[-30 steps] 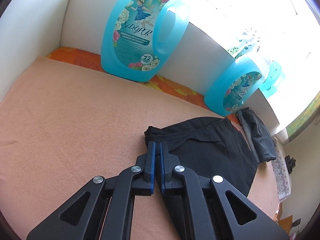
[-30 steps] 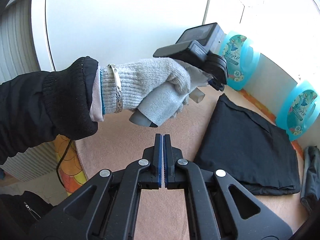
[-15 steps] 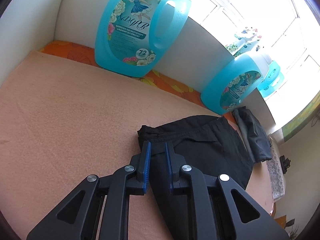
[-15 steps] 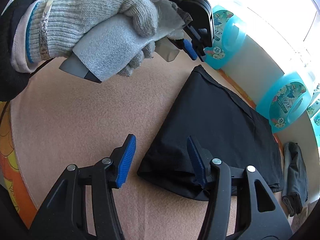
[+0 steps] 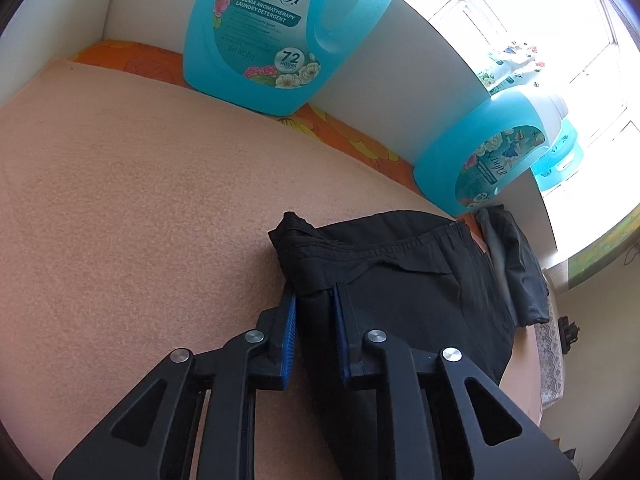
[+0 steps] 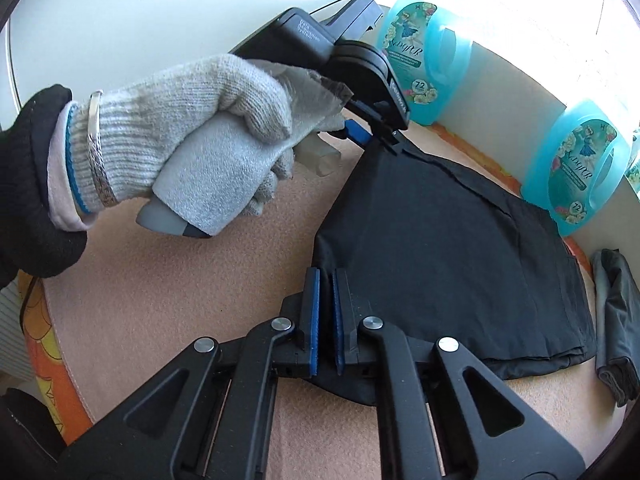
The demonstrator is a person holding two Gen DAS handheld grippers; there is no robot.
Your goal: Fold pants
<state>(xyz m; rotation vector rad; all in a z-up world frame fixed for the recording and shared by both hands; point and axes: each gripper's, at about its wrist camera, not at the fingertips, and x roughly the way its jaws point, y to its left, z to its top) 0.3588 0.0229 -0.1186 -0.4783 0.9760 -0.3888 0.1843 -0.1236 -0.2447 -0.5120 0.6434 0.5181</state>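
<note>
Black pants (image 5: 400, 288) lie folded on the peach-covered table (image 5: 120, 220). My left gripper (image 5: 316, 292) has its jaws closing on the near left corner by the waistband, and black fabric fills the gap between the blue pads. In the right wrist view the pants (image 6: 440, 248) spread to the right, and my right gripper (image 6: 326, 276) is shut on a thin fold at their near corner. The left gripper (image 6: 374, 138), held by a gloved hand (image 6: 192, 132), pinches the far corner, which rises slightly off the table.
Two blue detergent bottles (image 5: 256, 40) (image 5: 480, 160) stand along the white wall behind the pants. A folded grey garment (image 5: 512, 264) lies just right of the pants, near the table's end. An orange flowered cloth edges the table (image 6: 44, 360).
Both grippers came forward and down to the pants. Each opened from shut, then closed on a corner of the black fabric.
</note>
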